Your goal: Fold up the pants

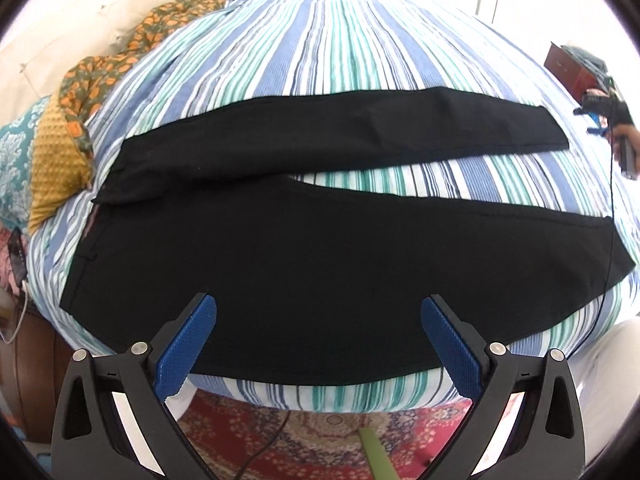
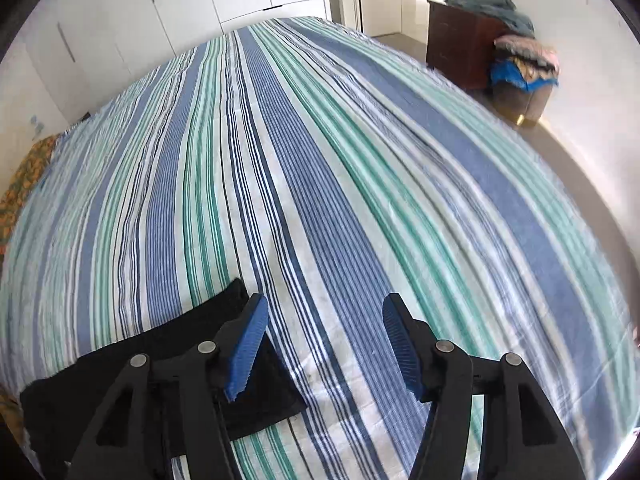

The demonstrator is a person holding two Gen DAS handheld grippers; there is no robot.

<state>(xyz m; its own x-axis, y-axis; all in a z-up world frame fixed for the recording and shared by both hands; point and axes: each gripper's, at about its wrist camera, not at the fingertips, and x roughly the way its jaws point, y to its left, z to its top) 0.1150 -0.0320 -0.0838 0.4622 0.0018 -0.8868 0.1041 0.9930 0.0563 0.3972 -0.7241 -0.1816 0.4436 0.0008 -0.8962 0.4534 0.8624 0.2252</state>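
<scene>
Black pants (image 1: pixel 320 272) lie flat on the striped bed (image 1: pixel 360 40), legs apart. Both the left gripper (image 1: pixel 319 344) and the right gripper (image 2: pixel 324 348) are open, holding nothing. A thin pinch could grab the sheet too, or bunch the cloth.

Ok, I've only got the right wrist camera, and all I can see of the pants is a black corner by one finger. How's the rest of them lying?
Observer: The pants lie flat across the striped bed, with the two legs spread apart in a V.
Operator: Where's the waistband?
Observer: At the end far from the right gripper, beside a mustard cushion.
Operator: And the left gripper?
Observer: The left gripper is open over the near side of the pants, with nothing between its pads.
</scene>
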